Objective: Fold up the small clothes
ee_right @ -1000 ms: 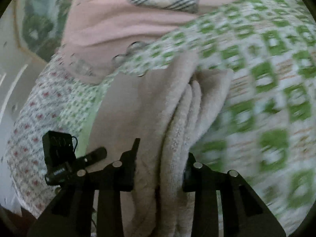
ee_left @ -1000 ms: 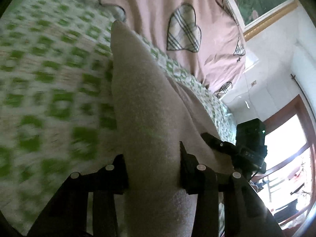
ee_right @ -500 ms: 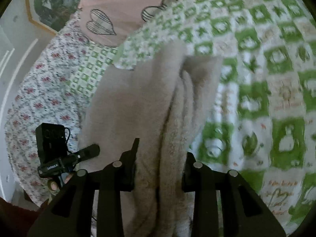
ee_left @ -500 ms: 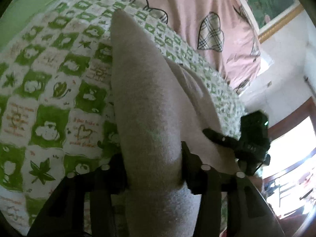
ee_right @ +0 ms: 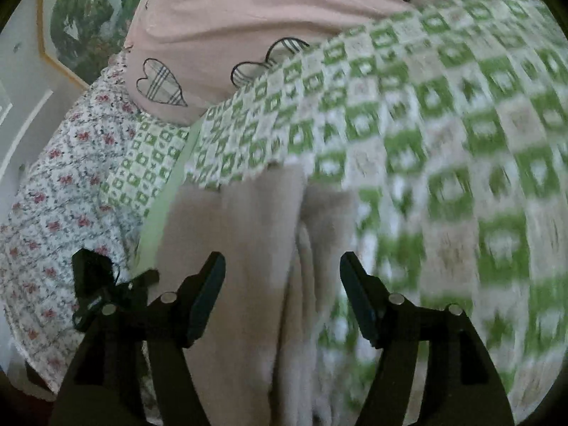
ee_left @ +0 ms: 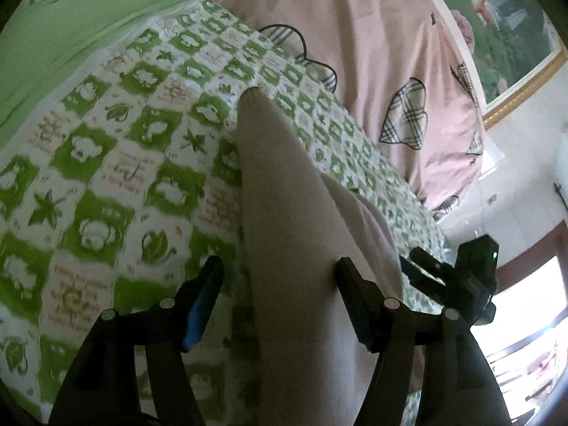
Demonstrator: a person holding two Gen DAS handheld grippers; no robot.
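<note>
A beige fleece garment [ee_left: 284, 195] lies folded lengthwise on the green-and-white checked bedspread [ee_left: 106, 177]. It runs away from my left gripper [ee_left: 279, 264], whose jaws are opening. The left finger stands clear of the cloth and the right finger only brushes its edge. In the right wrist view the same garment [ee_right: 255, 230] shows its stacked folds between the fingers of my right gripper [ee_right: 282, 257]. Those jaws are also opening, with both pads off the cloth. The garment's near end is hidden under each gripper.
A pink duvet with plaid hearts [ee_left: 372, 35] is bunched at the far side of the bed. A floral sheet [ee_right: 53, 195] covers the bed's left edge. A framed painting [ee_left: 497, 17] hangs on the wall, and a bright window [ee_left: 525, 301] is at the right.
Both grippers were shut on the garment and have since spread their jaws off it. Both have also slid across the bed, and the garment now rests on the bedspread.
</note>
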